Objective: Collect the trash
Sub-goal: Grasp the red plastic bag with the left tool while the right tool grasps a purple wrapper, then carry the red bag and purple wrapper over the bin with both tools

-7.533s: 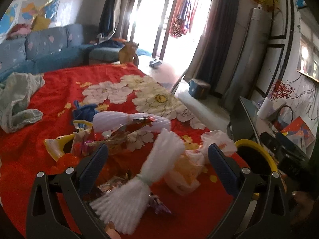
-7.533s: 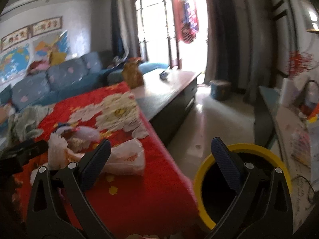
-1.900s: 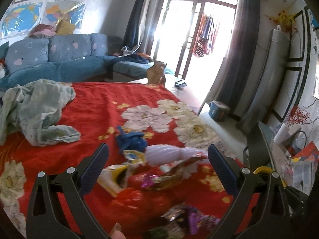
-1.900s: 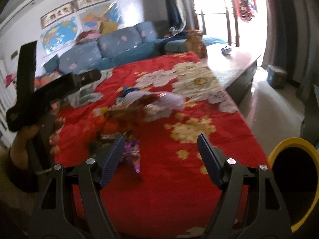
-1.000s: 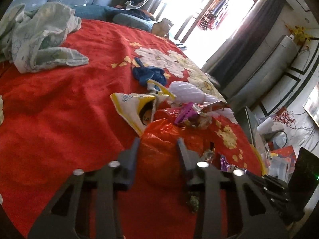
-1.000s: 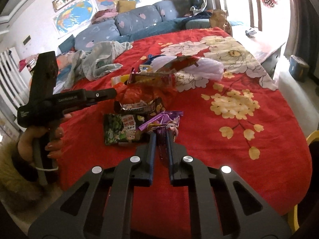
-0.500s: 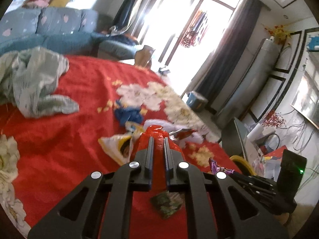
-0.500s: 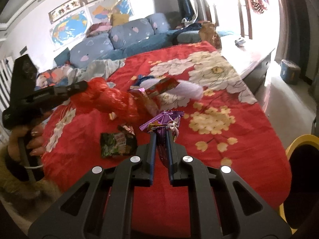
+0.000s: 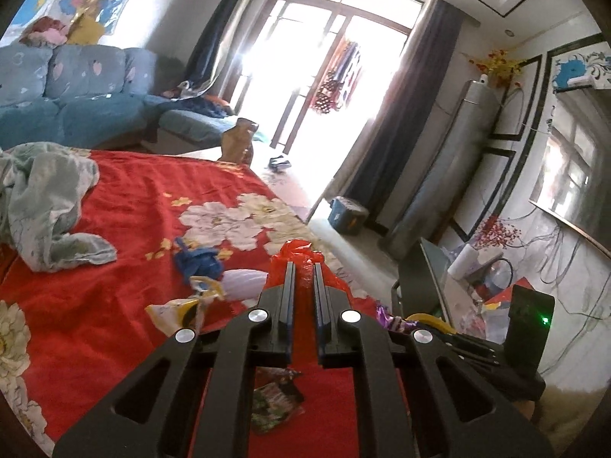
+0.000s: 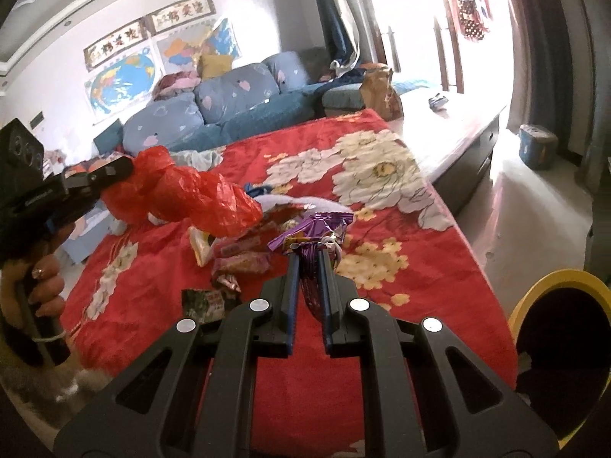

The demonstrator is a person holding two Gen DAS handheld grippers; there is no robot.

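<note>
My left gripper (image 9: 303, 267) is shut on a red plastic bag (image 9: 298, 252) and holds it above the red flowered blanket (image 9: 126, 206); the bag (image 10: 183, 194) hangs from that gripper in the right wrist view. My right gripper (image 10: 308, 259) is shut on a purple snack wrapper (image 10: 313, 229), lifted over the blanket (image 10: 382, 252). Loose wrappers (image 10: 240, 263) and a green packet (image 10: 202, 301) lie below. The yellow-rimmed bin (image 10: 557, 328) stands at the right, off the blanket's edge.
A crumpled pale green cloth (image 9: 46, 198) lies at the left. A blue cloth (image 9: 198, 263), a white foam sleeve (image 9: 244, 282) and a yellow packet (image 9: 175, 309) lie mid-blanket. A blue sofa (image 10: 229, 110) stands behind. A low wooden table (image 10: 450, 137) lies beyond the blanket.
The left gripper has lifted the red bag higher and toward the right. The right gripper still holds the purple wrapper and has shifted slightly toward the bin.
</note>
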